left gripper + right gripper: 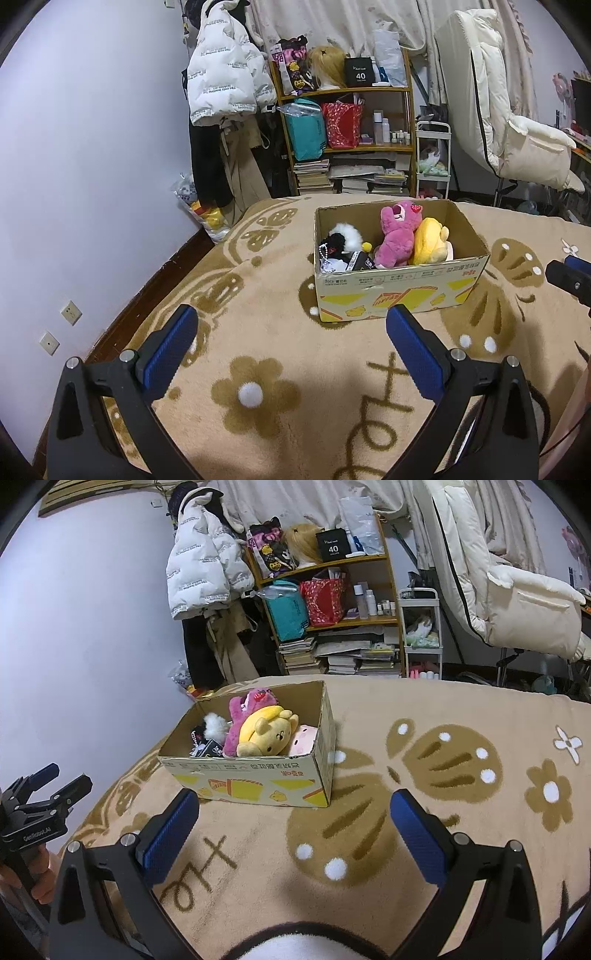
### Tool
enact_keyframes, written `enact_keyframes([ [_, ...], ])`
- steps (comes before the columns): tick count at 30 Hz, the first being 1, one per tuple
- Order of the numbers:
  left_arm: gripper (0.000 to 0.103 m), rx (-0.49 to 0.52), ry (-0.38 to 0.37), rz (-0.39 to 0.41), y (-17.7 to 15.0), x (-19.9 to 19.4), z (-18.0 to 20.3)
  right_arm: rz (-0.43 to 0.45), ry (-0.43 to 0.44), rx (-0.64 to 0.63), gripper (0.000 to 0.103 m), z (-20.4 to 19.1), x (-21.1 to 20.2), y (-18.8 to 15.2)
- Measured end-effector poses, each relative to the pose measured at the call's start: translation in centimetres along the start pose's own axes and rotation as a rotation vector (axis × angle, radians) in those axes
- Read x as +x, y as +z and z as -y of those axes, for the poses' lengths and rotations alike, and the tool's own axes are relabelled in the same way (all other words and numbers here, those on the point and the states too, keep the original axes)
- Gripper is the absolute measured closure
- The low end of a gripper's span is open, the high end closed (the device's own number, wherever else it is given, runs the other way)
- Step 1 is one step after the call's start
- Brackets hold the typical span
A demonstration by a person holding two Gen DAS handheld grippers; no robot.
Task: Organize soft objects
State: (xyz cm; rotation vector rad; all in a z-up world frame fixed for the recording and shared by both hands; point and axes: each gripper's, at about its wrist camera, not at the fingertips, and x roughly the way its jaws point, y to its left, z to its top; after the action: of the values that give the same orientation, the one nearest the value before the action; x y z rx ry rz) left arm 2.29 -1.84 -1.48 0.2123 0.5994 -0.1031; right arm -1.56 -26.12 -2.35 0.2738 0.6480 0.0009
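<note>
An open cardboard box [391, 288] [258, 775] stands on a tan blanket with brown flowers. Inside lie a pink plush bear [397, 236] [240, 716], a yellow plush [428, 240] [266, 734], a black-and-white furry toy [343, 240] [214, 727] and a pale pink plush [303, 738]. My left gripper [291, 321] hovers open above the blanket, short of the box and holding nothing. The right gripper [295, 805] is open too, just before the box's front right corner. Each gripper also shows at the edge of the other's view [569, 277] [44, 786].
The blanket [258, 332] [461, 720] covers a bed that ends at a lilac wall on the left. Beyond the bed stand a crowded wooden shelf [347, 122] [332, 590], hanging coats [225, 74], a small white cart [432, 158] and a cream chair [517, 122]. A hand [33, 882] holds the left gripper's handle.
</note>
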Motion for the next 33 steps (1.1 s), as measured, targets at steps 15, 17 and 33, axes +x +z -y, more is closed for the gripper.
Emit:
enact_keyframes([
  [15,0.002,0.001,0.003,0.011,0.01,-0.29,-0.15,-0.007,0.0,-0.008,0.0,0.26,0.17,0.12],
  [17,0.002,0.001,0.005,0.009,-0.02,-0.29,-0.16,-0.008,0.002,-0.008,0.0,0.32,0.19,0.13],
  [33,0.002,0.0,0.005,0.01,-0.01,-0.37,-0.15,-0.012,0.0,-0.008,0.0,0.46,0.24,-0.02],
])
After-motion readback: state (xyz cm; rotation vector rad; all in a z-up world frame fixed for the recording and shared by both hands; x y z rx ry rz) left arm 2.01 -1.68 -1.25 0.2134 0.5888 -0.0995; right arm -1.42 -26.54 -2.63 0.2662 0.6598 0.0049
